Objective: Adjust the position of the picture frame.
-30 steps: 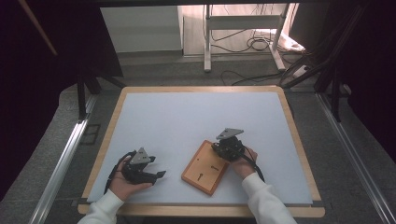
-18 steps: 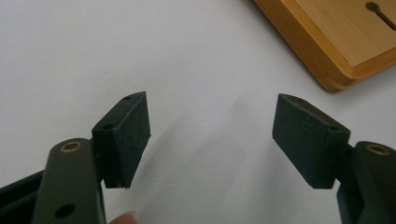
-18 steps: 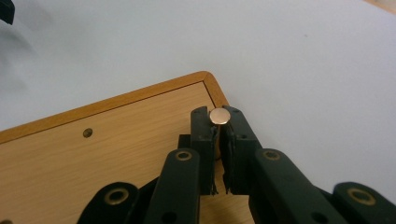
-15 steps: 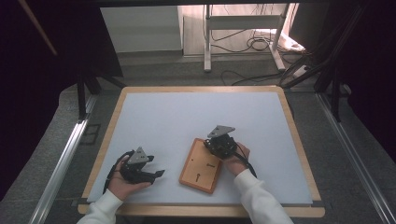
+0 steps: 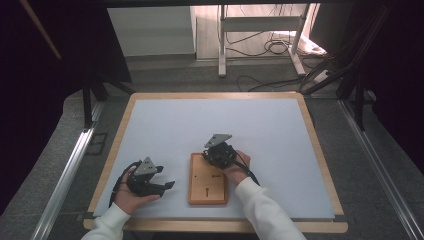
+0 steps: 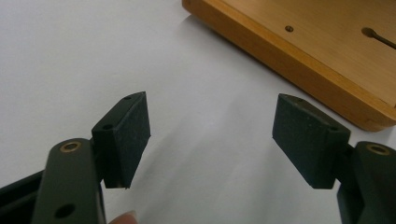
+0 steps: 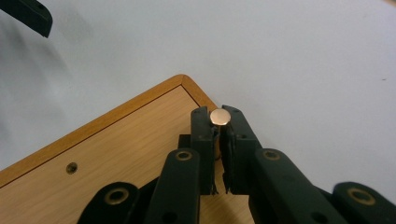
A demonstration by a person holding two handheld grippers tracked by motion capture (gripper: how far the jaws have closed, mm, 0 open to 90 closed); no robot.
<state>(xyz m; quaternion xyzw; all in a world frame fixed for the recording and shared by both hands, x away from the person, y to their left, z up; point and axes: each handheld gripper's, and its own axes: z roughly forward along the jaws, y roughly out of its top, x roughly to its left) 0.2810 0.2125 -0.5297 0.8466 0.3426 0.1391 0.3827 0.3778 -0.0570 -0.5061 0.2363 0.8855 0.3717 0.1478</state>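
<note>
My right tongs (image 7: 219, 122) pinch a small copper-coloured pin (image 7: 219, 116) by its shank, head proud of the tips, over the near corner of the wooden board (image 7: 102, 158); it looks light, rigid and slippery, so I'd keep the grip just beneath the head. My left tongs (image 6: 210, 135) stand wide open and empty, with the board just beyond their right pad on the desk (image 6: 70, 56).

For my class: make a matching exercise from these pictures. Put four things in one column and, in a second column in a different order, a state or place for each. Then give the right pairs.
Things
1. left gripper
2. right gripper
3. wooden board
4. round-headed pin

States or places
A. lies flat on the white table top
B. fingers wide apart, nothing between them
C. pinched between two black fingers
D. fingers closed, over a corner of the board

Pairs: 1-B, 2-D, 3-A, 4-C
</note>
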